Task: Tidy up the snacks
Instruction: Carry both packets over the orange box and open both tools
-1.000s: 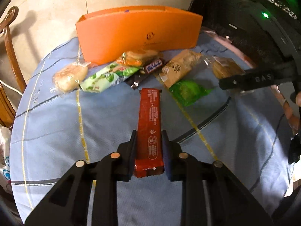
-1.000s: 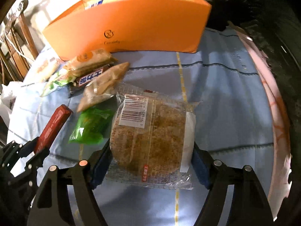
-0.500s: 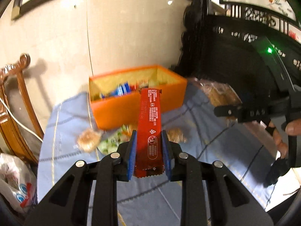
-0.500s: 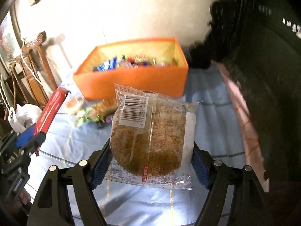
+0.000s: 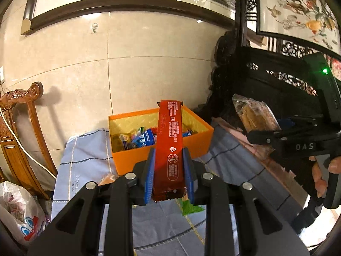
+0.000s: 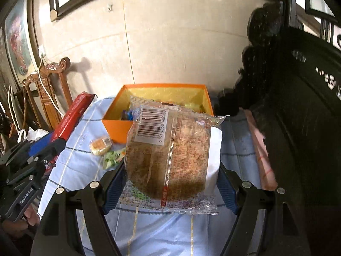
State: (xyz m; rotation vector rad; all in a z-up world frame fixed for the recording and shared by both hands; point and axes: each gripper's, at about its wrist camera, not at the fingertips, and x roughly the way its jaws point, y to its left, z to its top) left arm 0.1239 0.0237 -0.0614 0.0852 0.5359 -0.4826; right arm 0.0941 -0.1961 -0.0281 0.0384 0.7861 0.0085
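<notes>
Both grippers hang above the blue cloth [image 6: 162, 232], tilted down toward the orange box [image 5: 198, 140] at twelve o'clock. The left gripper [image 5: 169, 171] pinches a red bar [image 5: 170, 136], long axis pointing at twelve. The right gripper [image 6: 170, 189], jaws wide, clamps a flat bread packet [image 6: 170, 155], barcode end toward the box.

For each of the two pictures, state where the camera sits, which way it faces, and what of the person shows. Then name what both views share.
Left wrist: on the left claw, facing the orange box and wall; holds the red bar; a hand shows at right.
Right wrist: on the right claw, facing the same box; holds the bagged cake; fingers at lower left.
Shared: box, blue cloth, both snacks, each other's claw.
</notes>
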